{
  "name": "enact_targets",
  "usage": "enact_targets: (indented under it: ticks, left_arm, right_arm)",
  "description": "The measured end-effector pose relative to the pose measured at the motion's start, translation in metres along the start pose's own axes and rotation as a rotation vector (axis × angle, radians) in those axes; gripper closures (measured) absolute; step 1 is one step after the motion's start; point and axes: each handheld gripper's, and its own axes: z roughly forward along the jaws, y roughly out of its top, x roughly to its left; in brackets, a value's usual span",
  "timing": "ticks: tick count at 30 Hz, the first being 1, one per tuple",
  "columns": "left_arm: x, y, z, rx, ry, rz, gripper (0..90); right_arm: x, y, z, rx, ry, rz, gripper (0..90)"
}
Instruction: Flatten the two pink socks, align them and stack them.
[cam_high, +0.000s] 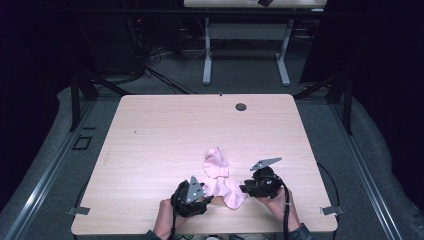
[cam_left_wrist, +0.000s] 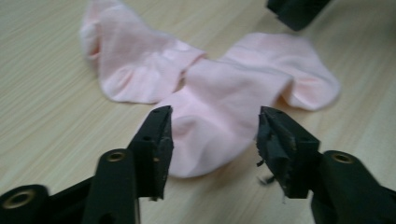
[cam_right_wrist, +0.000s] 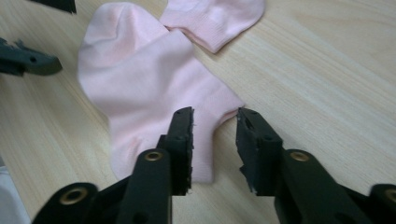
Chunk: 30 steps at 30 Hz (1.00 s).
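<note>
Socks limp, light, bunching | you're hovering L gripper + R gripper unclenched, holding nothing | pinch an edge

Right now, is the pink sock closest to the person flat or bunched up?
Mostly flat: the near pink sock lies spread on the table, one end under the other sock.

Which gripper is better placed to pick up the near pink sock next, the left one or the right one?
Probably the right gripper. Its open jaws already stand over the edge of the near pink sock. The left gripper is open too, but the cloth lies just beyond its tips.
</note>
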Motion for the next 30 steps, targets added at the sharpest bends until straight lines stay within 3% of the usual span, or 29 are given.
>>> enact_targets:
  ticks: [3,6,9,12,18,26,30]
  left_arm:
    - [0.014,-0.001,-0.004,0.000,0.032,-0.080,42.7]
    - [0.023,0.001,0.002,0.049,0.055,-0.121,42.7]
    - [0.029,0.002,0.012,0.100,0.051,-0.143,42.9]
    - [0.030,0.003,0.024,0.155,0.065,-0.146,48.0]
    - [0.027,0.004,0.031,0.197,0.073,-0.120,59.8]
    - [0.026,0.002,0.033,0.187,0.071,-0.109,82.9]
    - [0.028,0.000,0.029,0.185,0.057,-0.117,87.1]
  right_arm:
    - [0.001,-0.003,-0.003,-0.018,-0.009,0.005,62.7]
    - [0.007,-0.004,-0.003,-0.014,-0.021,0.000,60.1]
    - [0.012,-0.005,0.001,0.007,-0.052,-0.006,59.4]
    - [0.016,-0.010,0.010,0.023,-0.081,-0.007,61.0]
    - [0.019,-0.013,0.015,0.027,-0.106,-0.038,69.9]
    - [0.018,-0.015,0.017,0.004,-0.075,-0.050,82.8]
    - [0.017,-0.015,0.014,-0.008,-0.032,-0.036,83.9]
